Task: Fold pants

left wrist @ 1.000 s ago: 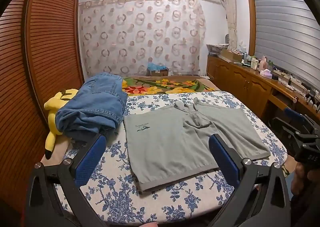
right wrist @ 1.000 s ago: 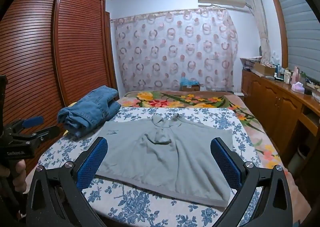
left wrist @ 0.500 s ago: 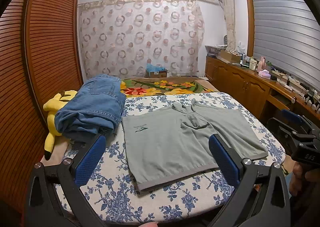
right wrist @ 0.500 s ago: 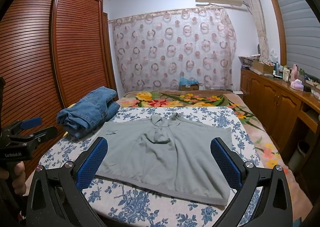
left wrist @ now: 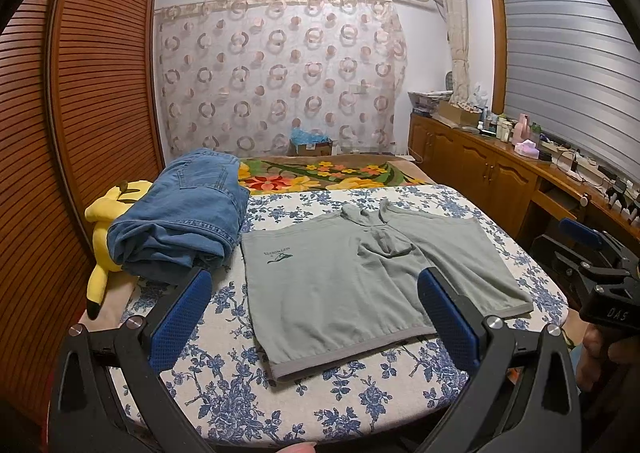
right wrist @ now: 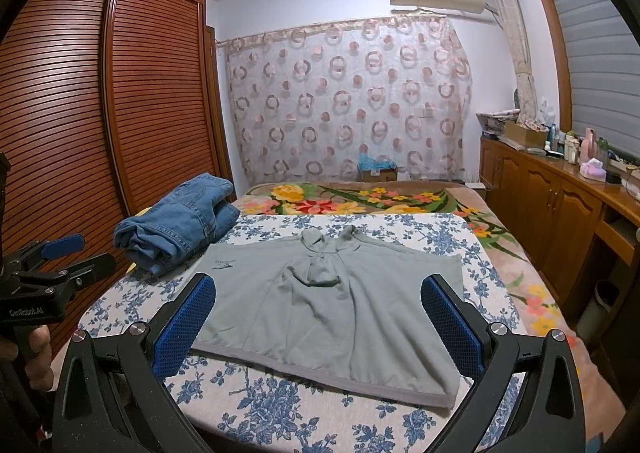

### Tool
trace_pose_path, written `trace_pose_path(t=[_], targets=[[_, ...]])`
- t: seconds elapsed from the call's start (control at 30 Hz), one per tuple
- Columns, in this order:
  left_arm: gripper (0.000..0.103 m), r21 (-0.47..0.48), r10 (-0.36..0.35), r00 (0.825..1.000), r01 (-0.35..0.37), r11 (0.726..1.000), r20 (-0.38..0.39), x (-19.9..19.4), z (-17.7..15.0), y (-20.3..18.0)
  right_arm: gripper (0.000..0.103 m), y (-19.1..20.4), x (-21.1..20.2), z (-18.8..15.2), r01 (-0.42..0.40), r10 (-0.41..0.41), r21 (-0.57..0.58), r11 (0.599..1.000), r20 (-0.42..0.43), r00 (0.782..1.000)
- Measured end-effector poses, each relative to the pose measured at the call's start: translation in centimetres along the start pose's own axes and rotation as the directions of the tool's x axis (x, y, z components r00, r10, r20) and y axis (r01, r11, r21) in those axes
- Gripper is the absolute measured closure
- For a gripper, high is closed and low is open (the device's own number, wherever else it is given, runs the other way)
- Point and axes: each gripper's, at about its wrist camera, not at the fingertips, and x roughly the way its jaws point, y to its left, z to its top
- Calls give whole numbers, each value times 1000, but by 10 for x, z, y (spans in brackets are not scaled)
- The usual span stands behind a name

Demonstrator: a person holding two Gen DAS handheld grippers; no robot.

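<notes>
Grey-green shorts (left wrist: 352, 277) lie spread flat on the blue-flowered bed cover (left wrist: 224, 381), waistband toward me, legs pointing away; they also show in the right wrist view (right wrist: 336, 301). My left gripper (left wrist: 314, 293) is open and empty, held above the near edge of the bed. My right gripper (right wrist: 318, 301) is open and empty, also held back above the near edge. Each gripper shows at the side of the other's view: the right one (left wrist: 592, 265) and the left one (right wrist: 52, 265).
Folded blue jeans (left wrist: 184, 217) lie on the bed left of the shorts, with a yellow plush toy (left wrist: 104, 237) beside them. A wooden wardrobe (right wrist: 100, 105) stands at the left, a wooden cabinet counter (right wrist: 560, 189) with bottles at the right, a floral blanket (right wrist: 360, 201) beyond.
Both grippers have drawn back and risen slightly, so the shorts sit lower and farther in view. Both stay open; the shorts have not moved.
</notes>
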Motion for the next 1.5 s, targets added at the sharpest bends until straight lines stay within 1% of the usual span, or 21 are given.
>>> trace_pose_path(t=[0.43, 0.5, 0.57, 1.5], targets=[[0, 0, -1, 1000, 1, 1000, 4, -3, 0, -2, 1, 0, -2, -1, 6, -6, 3, 1000, 4, 1000], [0, 2, -6, 1000, 6, 1000, 8, -11, 4, -11, 1, 0, -2, -1, 7, -7, 2, 1000, 4, 1000], [0, 3, -4, 1000, 4, 1000, 7, -11, 5, -13, 0, -1, -2, -1, 7, -7, 3, 1000, 4, 1000], [0, 1, -6, 1000, 6, 1000, 11, -14, 6, -13, 0, 0, -3, 0, 6, -6, 9, 1000, 9, 1000]])
